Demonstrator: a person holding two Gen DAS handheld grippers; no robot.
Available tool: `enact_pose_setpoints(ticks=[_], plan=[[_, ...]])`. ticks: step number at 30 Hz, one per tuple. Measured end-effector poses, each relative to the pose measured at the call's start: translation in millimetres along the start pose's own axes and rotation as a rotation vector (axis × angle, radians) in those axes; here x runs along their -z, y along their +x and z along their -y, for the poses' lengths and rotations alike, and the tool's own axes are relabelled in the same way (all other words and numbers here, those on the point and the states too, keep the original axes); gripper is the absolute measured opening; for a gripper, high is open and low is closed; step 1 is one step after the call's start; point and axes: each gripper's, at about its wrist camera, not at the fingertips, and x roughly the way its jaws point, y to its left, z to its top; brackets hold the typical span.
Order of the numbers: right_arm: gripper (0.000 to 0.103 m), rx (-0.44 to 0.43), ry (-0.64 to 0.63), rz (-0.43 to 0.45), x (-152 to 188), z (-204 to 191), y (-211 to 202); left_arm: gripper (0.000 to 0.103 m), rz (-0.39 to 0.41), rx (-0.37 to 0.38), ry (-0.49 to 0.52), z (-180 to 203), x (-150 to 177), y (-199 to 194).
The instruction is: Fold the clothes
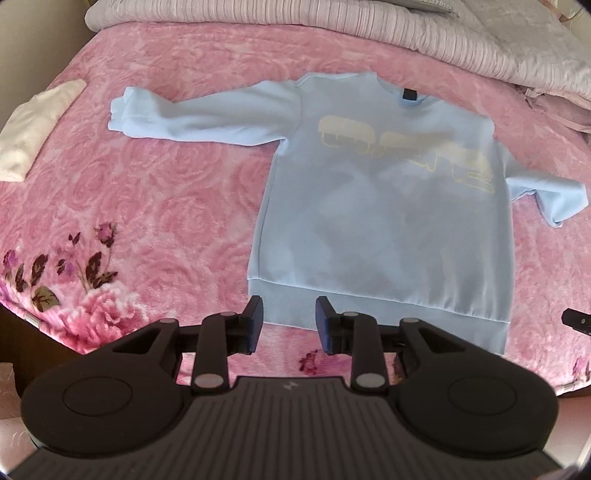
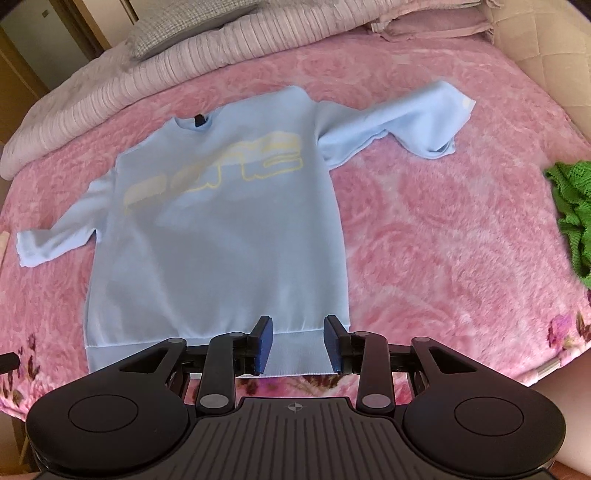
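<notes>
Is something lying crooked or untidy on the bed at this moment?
Mostly tidy. The light blue sweatshirt lies flat, front up, but one sleeve end is bent back on itself. A green knitted garment lies crumpled at the bed's edge.

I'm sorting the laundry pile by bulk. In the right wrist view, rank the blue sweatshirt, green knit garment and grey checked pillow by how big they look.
1. blue sweatshirt
2. green knit garment, cut off by the frame edge, so unsure
3. grey checked pillow, farther away, so unsure

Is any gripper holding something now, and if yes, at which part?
Nothing is held. The left gripper and right gripper are both open above the hem of the sweatshirt, which lies flat on the bed.
</notes>
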Motion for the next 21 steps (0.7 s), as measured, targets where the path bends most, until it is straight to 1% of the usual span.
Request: enact_pose_setpoints(ticks=[5,10,14,18,21], plan=[[0.035,0.008,0.029,0.004,-6,-2,-2,0.026,0.007,0.012,0.002,-2,-7,1],[0.035,0.013,0.035,0.009,-15,-19,7,0.026,0.005,0.014,-0.008,-22,-18,9],[0.035,0.010,0.030,0.011,-22,-45,18,0.026,0.011,0.036,-0.047,-60,-31,20],[0.035,-0.014,0.045,0.041,-33,-79,30,0.026,0.040,0.056,-0.125,-119,-50,35],[0.035,-0.016,0.072,0.061,-45,-107,42,0.027,0.066,0.075,-0.212,-171,-65,53]])
